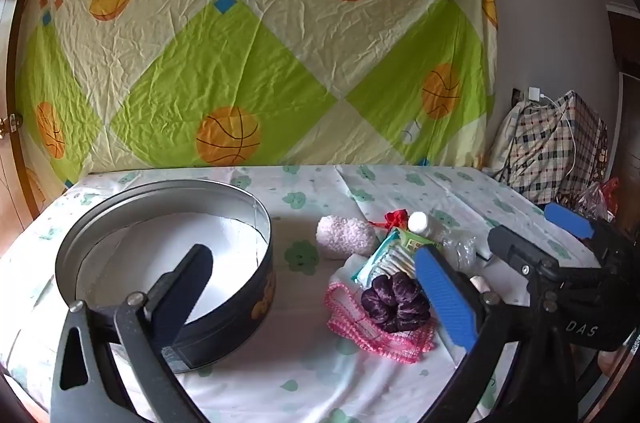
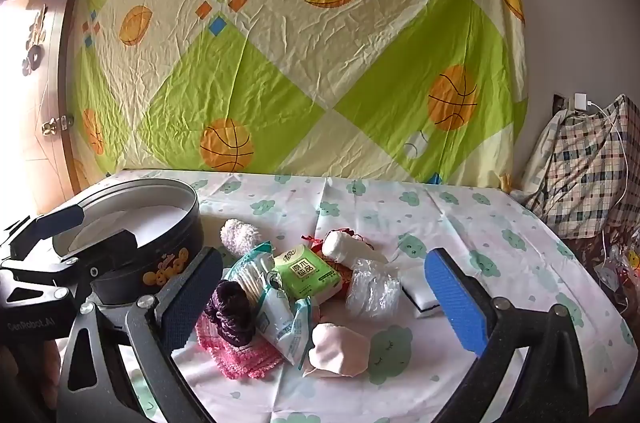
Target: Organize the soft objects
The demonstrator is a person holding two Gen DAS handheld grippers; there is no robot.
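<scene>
From the left wrist, the left gripper (image 1: pixel 320 287) hung spread wide, empty, over bare cloth between the round tin (image 1: pixel 168 263) and the pile (image 1: pixel 384 283). From the right wrist, the right gripper (image 2: pixel 324 299) gaped empty around the pile; only there showed the sponge (image 2: pixel 420 293), with open tablecloth (image 2: pixel 500 243) rightward.

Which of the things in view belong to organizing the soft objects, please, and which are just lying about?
For the job: round tin, fluffy white ball, purple scrunchie, pink knitted cloth, tissue pack.

Lying about: checked bag, patterned sheet on wall, charger.
</scene>
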